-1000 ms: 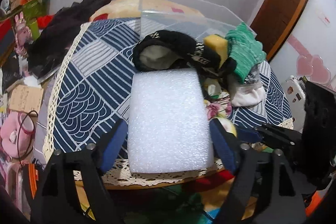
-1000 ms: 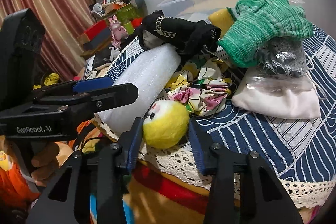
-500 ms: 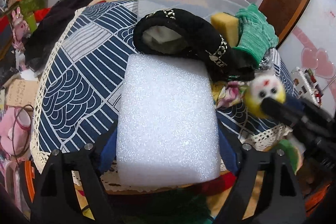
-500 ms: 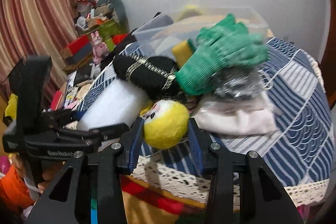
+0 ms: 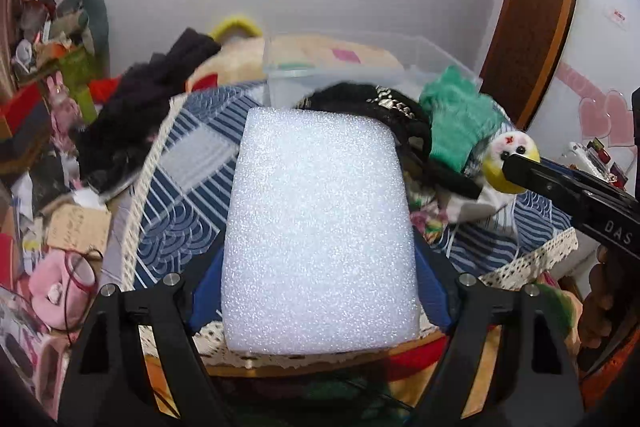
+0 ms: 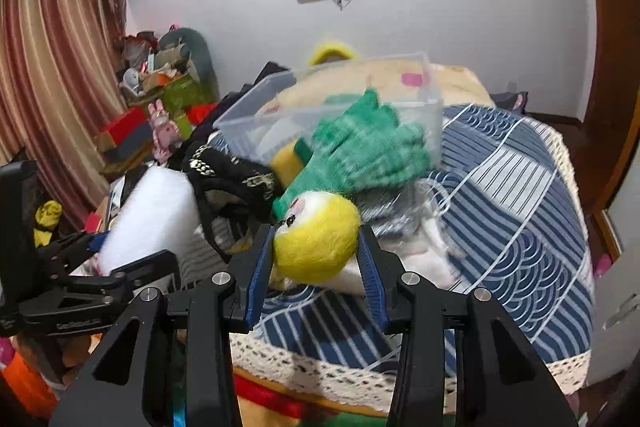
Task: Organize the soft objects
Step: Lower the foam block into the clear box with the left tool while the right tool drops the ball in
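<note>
My left gripper [image 5: 318, 291] is shut on a white foam block [image 5: 320, 227] and holds it tilted up above the table's near edge; it also shows in the right wrist view [image 6: 150, 217]. My right gripper [image 6: 316, 263] is shut on a yellow felt ball toy [image 6: 318, 239] with a white face, lifted above the tablecloth; the toy shows in the left wrist view [image 5: 508, 163] at right. A clear plastic bin [image 5: 340, 75] stands at the back of the table. A green glove [image 6: 368, 151], a black slipper [image 6: 228, 175] and a yellow sponge [image 6: 286, 159] lie in front of it.
The round table has a blue patterned cloth [image 6: 520, 211] with a lace rim. A white cloth and floral fabric [image 5: 428, 223] lie by the pile. Dark clothes [image 5: 148, 107] and clutter fill the left side. A wooden door [image 5: 528, 7] stands at right.
Both grippers have lifted their loads off the table: the foam block rose and tilted up, and the yellow toy rose above the cloth toward the pile.
</note>
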A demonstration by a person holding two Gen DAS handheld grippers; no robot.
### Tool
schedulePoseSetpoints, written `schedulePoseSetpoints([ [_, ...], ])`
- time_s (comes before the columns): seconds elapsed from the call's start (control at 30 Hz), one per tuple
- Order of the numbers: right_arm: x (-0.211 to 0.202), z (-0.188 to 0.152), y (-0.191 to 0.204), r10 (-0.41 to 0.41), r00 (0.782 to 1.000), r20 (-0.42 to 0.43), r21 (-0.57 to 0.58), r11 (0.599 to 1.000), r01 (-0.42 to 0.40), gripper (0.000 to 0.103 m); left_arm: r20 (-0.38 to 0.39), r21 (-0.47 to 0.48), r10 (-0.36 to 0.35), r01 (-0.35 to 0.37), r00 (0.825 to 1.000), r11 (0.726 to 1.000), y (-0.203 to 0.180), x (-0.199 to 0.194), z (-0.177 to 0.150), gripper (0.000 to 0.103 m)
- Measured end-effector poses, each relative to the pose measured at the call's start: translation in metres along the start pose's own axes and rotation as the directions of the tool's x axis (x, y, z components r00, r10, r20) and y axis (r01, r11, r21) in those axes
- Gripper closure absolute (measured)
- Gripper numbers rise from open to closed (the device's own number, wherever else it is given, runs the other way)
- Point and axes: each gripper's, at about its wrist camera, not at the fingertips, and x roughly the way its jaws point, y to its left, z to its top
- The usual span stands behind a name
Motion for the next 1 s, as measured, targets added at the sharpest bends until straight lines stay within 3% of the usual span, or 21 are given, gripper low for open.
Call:
schedulePoseSetpoints([
  [0.47, -0.022, 0.043, -0.011, -0.055, 0.987, 0.153, 0.019, 0.998, 0.052, 0.064, 0.172, 0.005, -0.01, 0.01, 0.985, 1.0, 0.002, -0.024, 0.064, 0.022],
  [1.0, 0.014, 0.103, -0.025, -0.074, 0.976, 0.204, 0.007, 0.997, 0.075, 0.064, 0.134, 0.019, 0.016, -0.018, 0.991, 1.0, 0.005, 0.044, 0.137, 0.022],
])
